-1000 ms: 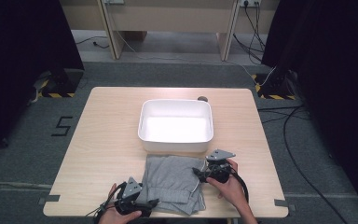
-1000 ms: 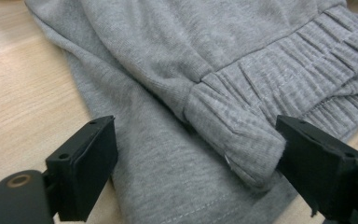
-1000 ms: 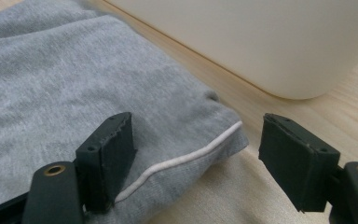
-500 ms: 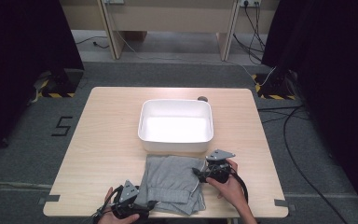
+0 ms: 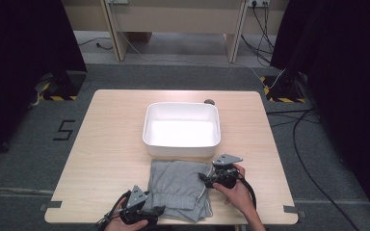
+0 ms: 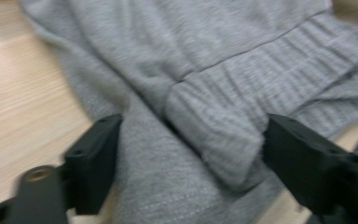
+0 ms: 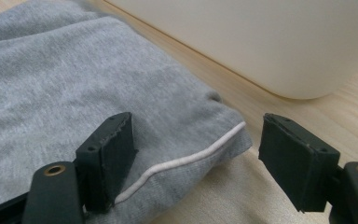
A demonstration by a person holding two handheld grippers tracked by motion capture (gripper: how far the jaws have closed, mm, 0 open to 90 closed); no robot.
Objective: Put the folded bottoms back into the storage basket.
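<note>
Bracketing the folded grey knit garment (image 5: 179, 187) with both claws (image 5: 158, 211) (image 5: 204, 178) released, we risk pinching just one layer, unfolding it.

The high view looks forward and down from above onto the whole desk (image 5: 111, 144), while both gripper views sit low and close, sharing the folded grey garment (image 5: 178, 185) (image 6: 205, 70) (image 7: 74, 93).
</note>
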